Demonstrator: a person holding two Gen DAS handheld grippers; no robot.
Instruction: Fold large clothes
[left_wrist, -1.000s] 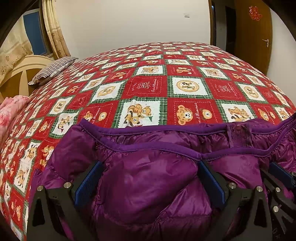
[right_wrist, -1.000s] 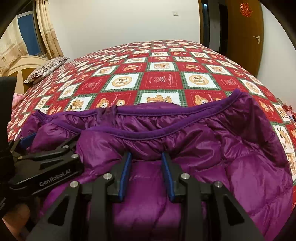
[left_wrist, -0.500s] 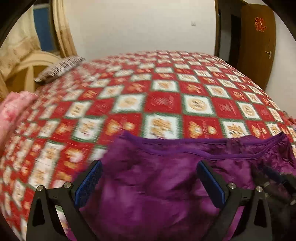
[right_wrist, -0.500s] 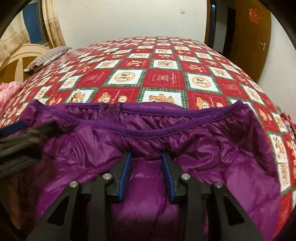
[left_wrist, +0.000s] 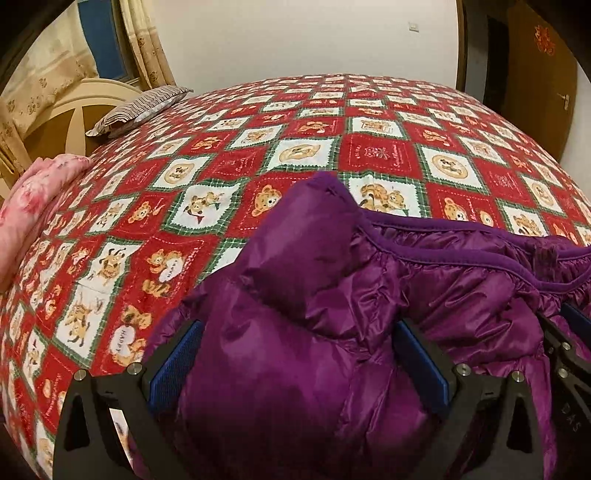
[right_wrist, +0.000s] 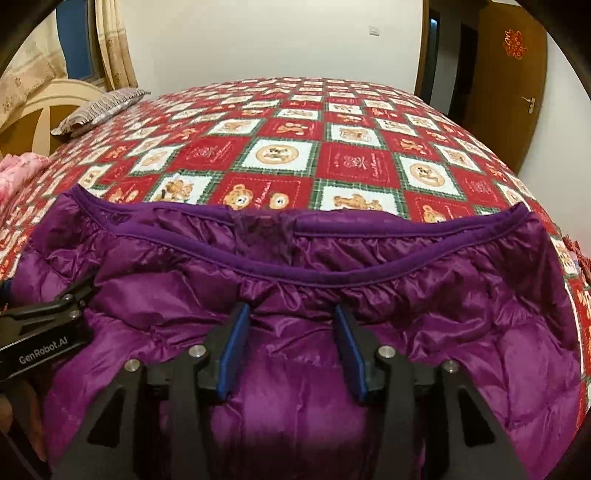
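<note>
A purple down jacket (right_wrist: 443, 314) lies spread on the bed's red patchwork quilt (right_wrist: 354, 162), its trimmed hem edge facing away from me. My left gripper (left_wrist: 299, 354) stands open and wide over the jacket's left end (left_wrist: 332, 369). A puffy fold of that end bulges up between the blue pads without being pinched. My right gripper (right_wrist: 291, 347) hovers over the middle of the jacket. Its jaws are opening, and the fabric lies loose between them. The left gripper's fingers (right_wrist: 74, 295) show at the left edge of the right wrist view.
A striped pillow (left_wrist: 140, 107) and a cream headboard (left_wrist: 74, 110) are at the far left. A pink blanket (left_wrist: 33, 206) lies at the quilt's left edge. A wooden door (left_wrist: 543, 74) stands at the far right. Bare quilt stretches beyond the jacket.
My left gripper has slid left along the jacket, whose left end now humps up between its fingers. The right gripper's jaws have spread wider over the fabric.
</note>
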